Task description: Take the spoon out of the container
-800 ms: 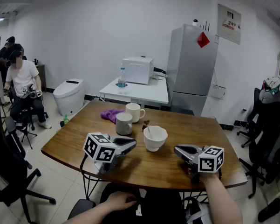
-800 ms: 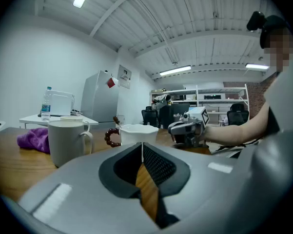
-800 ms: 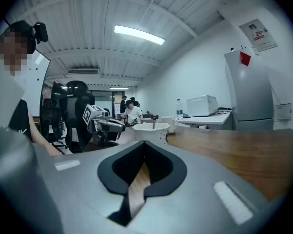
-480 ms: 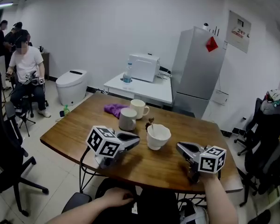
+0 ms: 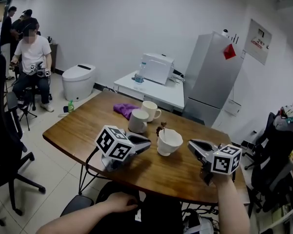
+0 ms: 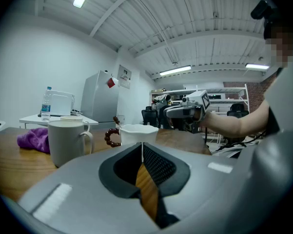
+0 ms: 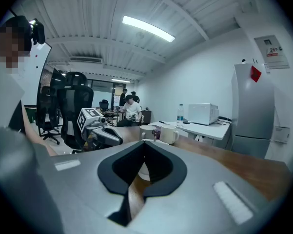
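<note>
White walls, grey fridge

Room evenly bright: ceiling tube lights overhead, one flaring white in my right gripper view. Soft, faint shadows on the table. Both gripper views bulge hard toward the rim, with black corners. Nearest foreground soft, background fairly sharp. Head view slightly grainy, with bowed edges.

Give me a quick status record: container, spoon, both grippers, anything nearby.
container: white bowl on the wooden table
spoon: in the bowl, handle sticking up
left gripper: shut, empty, left of the bowl
right gripper: shut, empty, right of the bowl
nearby: grey mug, white mug, purple cloth behind the bowl
task: spoon not yet taken out
</note>
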A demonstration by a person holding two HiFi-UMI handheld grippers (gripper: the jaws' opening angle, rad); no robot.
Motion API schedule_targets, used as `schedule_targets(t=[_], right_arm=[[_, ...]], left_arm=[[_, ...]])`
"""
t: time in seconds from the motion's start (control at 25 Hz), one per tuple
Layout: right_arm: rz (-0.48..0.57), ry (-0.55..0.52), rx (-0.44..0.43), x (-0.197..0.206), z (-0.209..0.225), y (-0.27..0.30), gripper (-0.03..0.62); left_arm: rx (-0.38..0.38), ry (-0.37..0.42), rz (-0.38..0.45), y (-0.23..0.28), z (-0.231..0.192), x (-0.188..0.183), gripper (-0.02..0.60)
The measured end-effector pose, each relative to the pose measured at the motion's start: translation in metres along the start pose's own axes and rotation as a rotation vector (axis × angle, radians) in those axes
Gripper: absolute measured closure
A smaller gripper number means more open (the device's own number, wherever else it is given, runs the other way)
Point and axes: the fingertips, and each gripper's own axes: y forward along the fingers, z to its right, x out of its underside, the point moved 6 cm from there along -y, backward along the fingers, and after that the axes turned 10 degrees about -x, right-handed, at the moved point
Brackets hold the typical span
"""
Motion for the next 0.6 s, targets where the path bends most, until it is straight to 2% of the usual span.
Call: schedule_targets(t=[0.32, 0.6], right_arm=[[-0.060, -0.061, -0.005, -0.015, 0.008, 0.012, 0.592], [-0.222, -0.140, 0.028, -0.032, 0.017, 0.041, 0.591]], left_arm=[[0.000, -0.001, 0.001, 0.000, 0.002, -0.001, 0.569], [-0.001, 0.000, 0.001, 0.001, 0.002, -0.001, 0.569]])
